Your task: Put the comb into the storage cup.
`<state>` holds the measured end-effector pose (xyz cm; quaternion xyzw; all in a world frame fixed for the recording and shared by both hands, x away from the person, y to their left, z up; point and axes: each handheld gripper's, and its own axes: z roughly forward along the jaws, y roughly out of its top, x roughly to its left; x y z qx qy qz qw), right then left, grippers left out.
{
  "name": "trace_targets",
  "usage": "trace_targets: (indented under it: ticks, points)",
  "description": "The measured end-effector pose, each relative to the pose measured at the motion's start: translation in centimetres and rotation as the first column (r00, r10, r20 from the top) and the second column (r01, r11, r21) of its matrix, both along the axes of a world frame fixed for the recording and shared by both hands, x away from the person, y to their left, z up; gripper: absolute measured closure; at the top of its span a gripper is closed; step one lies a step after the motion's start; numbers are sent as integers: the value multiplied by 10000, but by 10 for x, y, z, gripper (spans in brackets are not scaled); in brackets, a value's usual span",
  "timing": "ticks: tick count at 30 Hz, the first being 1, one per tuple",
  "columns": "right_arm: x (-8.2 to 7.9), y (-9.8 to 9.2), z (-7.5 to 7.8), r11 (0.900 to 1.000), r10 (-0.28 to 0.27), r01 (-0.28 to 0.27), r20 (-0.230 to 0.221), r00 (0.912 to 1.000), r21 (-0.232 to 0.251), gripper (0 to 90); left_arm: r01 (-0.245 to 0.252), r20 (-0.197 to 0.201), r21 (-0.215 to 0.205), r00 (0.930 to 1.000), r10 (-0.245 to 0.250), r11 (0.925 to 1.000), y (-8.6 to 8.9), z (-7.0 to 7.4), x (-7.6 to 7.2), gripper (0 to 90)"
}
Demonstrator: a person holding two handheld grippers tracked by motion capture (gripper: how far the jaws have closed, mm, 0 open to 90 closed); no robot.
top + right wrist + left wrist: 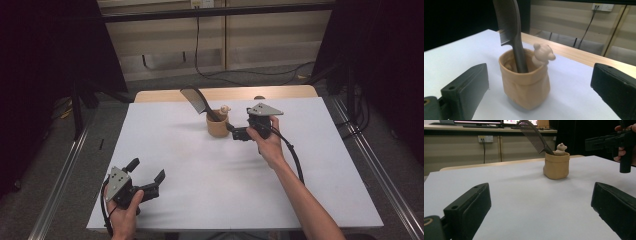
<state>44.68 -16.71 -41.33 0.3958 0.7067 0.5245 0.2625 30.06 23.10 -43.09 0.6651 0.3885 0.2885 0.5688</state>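
Black jaws of the right gripper (235,131) stand wide, nothing between them, just beside the tan pouch-shaped holder (525,81) near the far middle of the white table (210,175). Dark comb (510,30) leans handle-down inside it; a small bear figure (543,54) sits at the rim. Left gripper (150,182) rests wide and empty, well apart. Judgement: comb probably just released, though its footing inside is hidden. Withdraw level, clear of the rim, to avoid tipping the holder.
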Motion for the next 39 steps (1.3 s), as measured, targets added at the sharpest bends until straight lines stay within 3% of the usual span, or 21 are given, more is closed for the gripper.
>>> trace_targets:
  ticks: [4, 11, 21, 27, 39]
  points:
    - [-8, -5, 1, 9998, -149, 148, 89, 9998, 125, 6, -27, 42, 36, 10000, 27, 10000, -1, 1, 0, 28]
    - [-20, -15, 5, 9990, -431, 433, 145, 9990, -149, 9, 8, -26, -99, 10000, -8, 10000, -1, 0, -1, 29]
    - [-42, -22, 8, 9957, -924, 920, 871, 9919, 92, 9, -2, 37, -118, 10000, 3, 9999, 0, 1, -2, 29]
    - [-50, -29, 4, 9939, -1073, 1050, 724, 9916, 350, 10, 69, 115, 16, 9999, -69, 10000, 1, 1, -2, 37]
    - [-68, -40, -3, 9939, -1079, 1054, 903, 9901, 316, 9, -116, 63, 6, 9999, 116, 9999, 3, 0, -3, 36]
